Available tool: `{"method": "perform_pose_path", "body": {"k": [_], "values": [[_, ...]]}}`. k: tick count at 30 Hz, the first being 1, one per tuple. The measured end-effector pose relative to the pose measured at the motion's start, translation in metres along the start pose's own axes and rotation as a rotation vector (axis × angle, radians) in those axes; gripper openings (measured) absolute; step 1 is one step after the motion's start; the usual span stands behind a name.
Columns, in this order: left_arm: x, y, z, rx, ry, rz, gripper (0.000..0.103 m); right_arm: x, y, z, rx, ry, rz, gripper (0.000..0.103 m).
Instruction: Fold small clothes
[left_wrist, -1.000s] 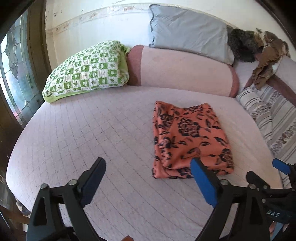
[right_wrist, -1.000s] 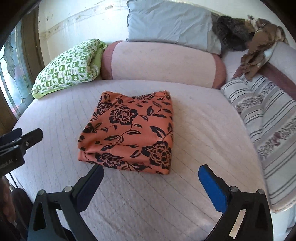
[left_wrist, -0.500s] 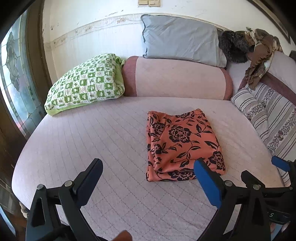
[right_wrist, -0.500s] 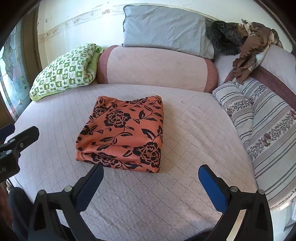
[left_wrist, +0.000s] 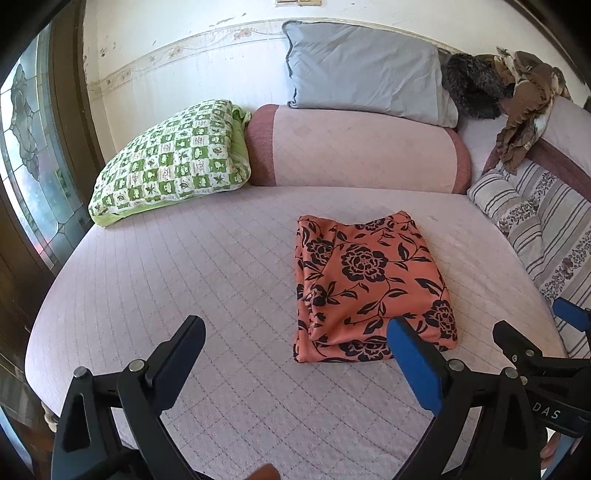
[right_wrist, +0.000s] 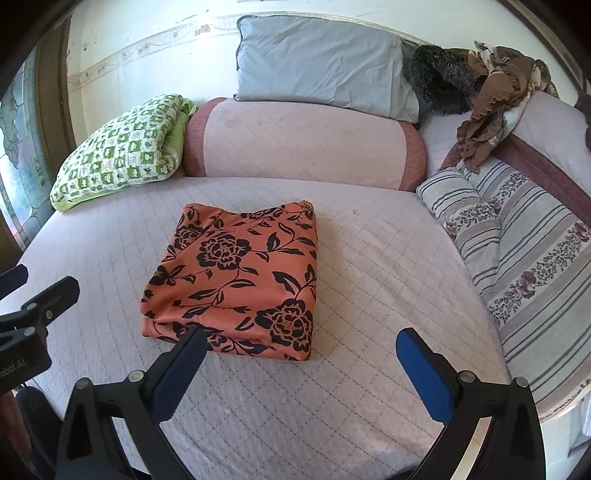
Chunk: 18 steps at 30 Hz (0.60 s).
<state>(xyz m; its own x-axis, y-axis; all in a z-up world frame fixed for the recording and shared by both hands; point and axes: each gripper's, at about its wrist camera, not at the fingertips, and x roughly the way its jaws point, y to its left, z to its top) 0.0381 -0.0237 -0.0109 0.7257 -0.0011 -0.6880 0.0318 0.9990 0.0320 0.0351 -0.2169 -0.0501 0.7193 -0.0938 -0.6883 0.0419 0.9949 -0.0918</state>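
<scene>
Both tongs hang spread wide and empty, the left tongs (left_wrist: 295, 350) and the right tongs (right_wrist: 301, 354), above the quilted pink bed (right_wrist: 369, 266). Just beyond lies the folded orange floral garment (right_wrist: 240, 273). Farther back a bolster (right_wrist: 303, 144) lines the wall.

Green checked pillow (left_wrist: 173, 158), grey pillow (left_wrist: 365, 70), pink bolster (left_wrist: 354, 147), striped cushion (right_wrist: 465, 221).

Striped cushion (right_wrist: 535, 266) cut off — rt edge.
</scene>
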Motion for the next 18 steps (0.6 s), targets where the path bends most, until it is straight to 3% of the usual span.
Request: {"method": "perform_pose_path", "body": {"k": [9, 18], "values": [[0.005, -0.004, 0.006, 0.018, -0.007, -0.003, 0.098, 0.004, 0.004, 0.007, -0.008, -0.011, 0.002, 0.103], [0.002, -0.009, 0.011, 0.036, -0.065, -0.005, 0.101, 0.008, 0.006, 0.014, -0.019, -0.017, -0.004, 0.103]]}}
